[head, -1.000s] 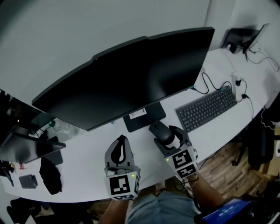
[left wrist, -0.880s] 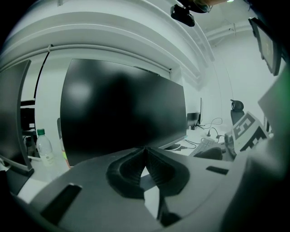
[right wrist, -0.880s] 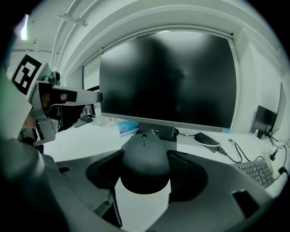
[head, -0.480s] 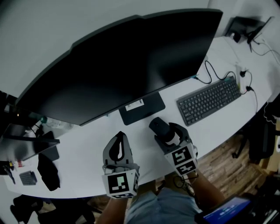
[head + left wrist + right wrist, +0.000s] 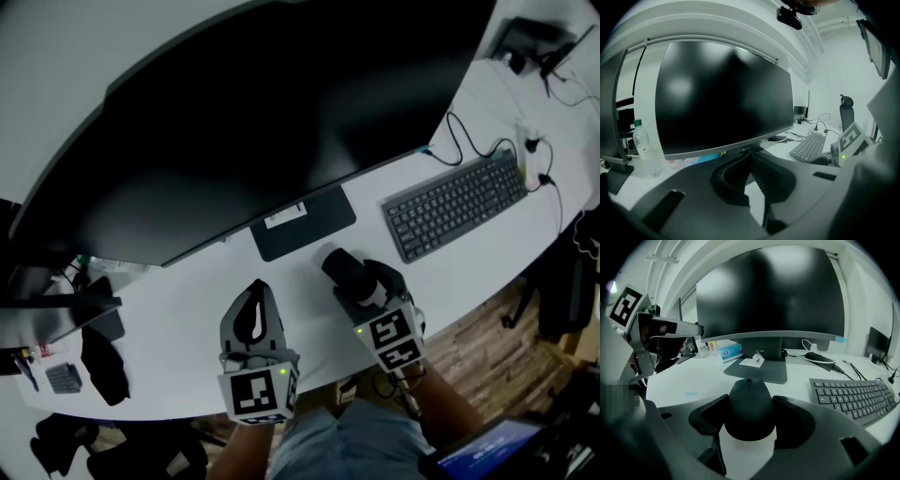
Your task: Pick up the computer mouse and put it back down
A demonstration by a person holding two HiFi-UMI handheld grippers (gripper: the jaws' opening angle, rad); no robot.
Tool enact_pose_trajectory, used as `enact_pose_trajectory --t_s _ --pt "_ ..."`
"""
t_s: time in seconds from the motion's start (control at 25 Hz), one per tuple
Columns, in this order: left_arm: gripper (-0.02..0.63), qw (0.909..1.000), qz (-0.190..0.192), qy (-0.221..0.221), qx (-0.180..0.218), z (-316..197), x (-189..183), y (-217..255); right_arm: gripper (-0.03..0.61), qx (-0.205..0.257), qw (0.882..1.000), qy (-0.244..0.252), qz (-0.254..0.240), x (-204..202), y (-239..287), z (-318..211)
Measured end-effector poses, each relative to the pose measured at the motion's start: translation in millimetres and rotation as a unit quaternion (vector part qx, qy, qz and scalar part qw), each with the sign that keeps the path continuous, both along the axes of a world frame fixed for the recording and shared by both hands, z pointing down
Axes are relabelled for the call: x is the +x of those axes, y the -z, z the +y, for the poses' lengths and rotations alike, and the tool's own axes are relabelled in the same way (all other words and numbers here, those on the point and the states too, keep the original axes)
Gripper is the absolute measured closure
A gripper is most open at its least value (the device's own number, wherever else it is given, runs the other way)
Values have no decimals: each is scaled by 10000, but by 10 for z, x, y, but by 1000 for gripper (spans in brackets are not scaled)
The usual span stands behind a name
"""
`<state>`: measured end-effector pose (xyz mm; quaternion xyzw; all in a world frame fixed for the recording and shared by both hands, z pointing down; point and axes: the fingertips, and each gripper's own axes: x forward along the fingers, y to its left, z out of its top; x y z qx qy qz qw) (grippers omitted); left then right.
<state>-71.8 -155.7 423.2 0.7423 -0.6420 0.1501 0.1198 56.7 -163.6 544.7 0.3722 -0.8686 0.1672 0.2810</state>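
Note:
The black computer mouse (image 5: pixel 750 413) sits between the two jaws of my right gripper (image 5: pixel 751 401), and both jaws press against its sides. In the head view the mouse (image 5: pixel 339 267) pokes out ahead of the right gripper (image 5: pixel 354 278), a little in front of the monitor's stand base (image 5: pixel 302 222). Whether the mouse rests on the white desk (image 5: pixel 187 300) or hangs just above it, I cannot tell. My left gripper (image 5: pixel 256 291) stays beside it on the left, over the desk. Its jaws meet at the tips (image 5: pixel 750 155) with nothing between them.
A wide black monitor (image 5: pixel 234 122) fills the back of the desk. A black keyboard (image 5: pixel 455 204) with cables lies to the right. A water bottle (image 5: pixel 643 143) stands at the left, and a dark object (image 5: pixel 101 364) lies at the desk's left front. The desk's front edge is just behind both grippers.
The head view has shifted towards the monitor. Both grippers and the mouse keep almost the same places on the desk.

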Motion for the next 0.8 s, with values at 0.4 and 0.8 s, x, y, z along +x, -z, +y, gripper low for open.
enact_pose_trajectory --t_s 0.4,0.8 --pt "609 9999 -18 -35 -151 -37 41 -151 275 -205 9998 -29 -2 8 -213 -1" --pt "609 9996 -50 -34 -260 -73 23 -203 275 -294 9993 37 223 -18 -328 2"
